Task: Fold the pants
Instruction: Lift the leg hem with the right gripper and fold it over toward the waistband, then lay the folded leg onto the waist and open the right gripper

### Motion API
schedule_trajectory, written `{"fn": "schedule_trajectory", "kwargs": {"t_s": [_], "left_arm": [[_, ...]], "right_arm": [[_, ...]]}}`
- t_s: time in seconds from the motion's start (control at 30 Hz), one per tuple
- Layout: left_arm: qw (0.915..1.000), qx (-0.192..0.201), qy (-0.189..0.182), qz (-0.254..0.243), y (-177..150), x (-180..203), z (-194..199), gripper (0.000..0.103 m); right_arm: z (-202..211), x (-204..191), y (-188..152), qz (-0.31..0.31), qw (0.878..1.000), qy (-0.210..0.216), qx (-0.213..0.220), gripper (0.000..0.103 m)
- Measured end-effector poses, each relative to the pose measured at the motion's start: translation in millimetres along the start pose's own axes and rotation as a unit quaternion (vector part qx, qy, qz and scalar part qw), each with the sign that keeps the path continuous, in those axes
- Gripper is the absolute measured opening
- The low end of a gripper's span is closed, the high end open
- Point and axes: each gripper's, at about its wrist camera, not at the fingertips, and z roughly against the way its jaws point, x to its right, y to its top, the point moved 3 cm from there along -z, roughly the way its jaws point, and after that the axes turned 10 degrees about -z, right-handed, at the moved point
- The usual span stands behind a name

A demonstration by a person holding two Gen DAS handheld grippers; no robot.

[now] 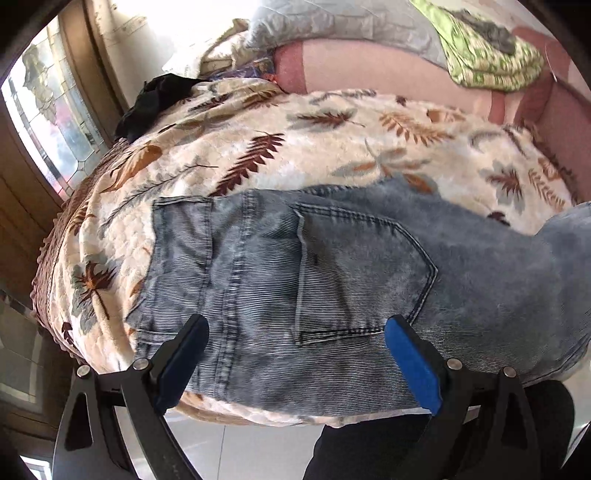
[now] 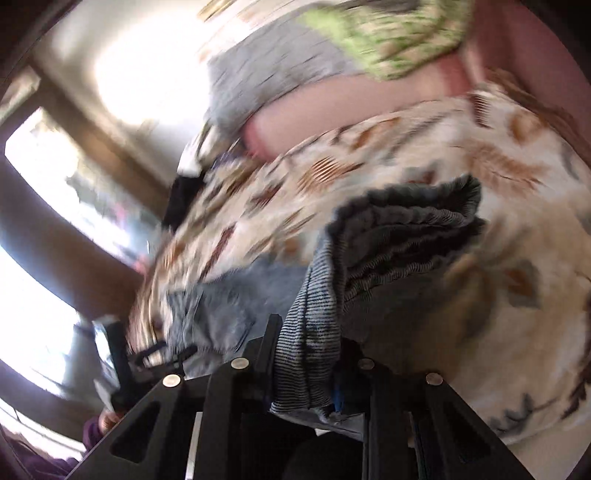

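Light blue jeans (image 1: pixel 332 280) lie on a leaf-patterned quilt (image 1: pixel 295 147), waistband to the left, back pocket (image 1: pixel 362 273) up. My left gripper (image 1: pixel 295 354) is open, its blue-padded fingers (image 1: pixel 412 365) spread above the seat of the jeans near the bed's front edge, holding nothing. My right gripper (image 2: pixel 306 365) is shut on a bunch of the jeans' fabric (image 2: pixel 314 332), lifted off the quilt (image 2: pixel 480 295); the leg hems (image 2: pixel 406 221) stand up beyond the fingers. This view is motion-blurred. The rest of the jeans (image 2: pixel 221 310) lies at lower left.
A pink sofa back (image 1: pixel 369 70) runs behind the quilt, with a green patterned blanket (image 1: pixel 487 55) and grey bedding (image 1: pixel 332 22) on it. A black garment (image 1: pixel 155 103) lies at the quilt's far left. A window (image 1: pixel 48 110) is at left. White floor tiles (image 1: pixel 240 450) show below.
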Motion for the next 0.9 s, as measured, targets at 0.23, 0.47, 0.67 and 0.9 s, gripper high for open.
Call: {"fn": "schedule_trajectory", "kwargs": {"t_s": [0.23,0.47,0.67,0.9], "left_arm": [[0.9995,0.005,0.005,0.031,-7.5,-31.1,7.7,0.097],[0.9992,-0.001,-0.009,0.039,-12.0,-31.0,3.7,0.097],[0.9991,0.012,-0.038,-0.016,-5.8,18.6,11.3,0.097],[0.994,0.021,-0.039,-0.1,8.8,94.3,4.3,0.097]], "right_arm": [[-93.7,-52.5,-32.8,0.013,0.991,0.055,-0.118,0.047],[-69.4,-25.4,-27.7,-0.031,0.995,0.073,-0.068,0.057],[-46.2,24.4,-26.6,-0.066,0.997,0.025,-0.038,0.056],[-63.0,59.5,-38.7,-0.077,0.995,0.009,-0.06,0.042]]}}
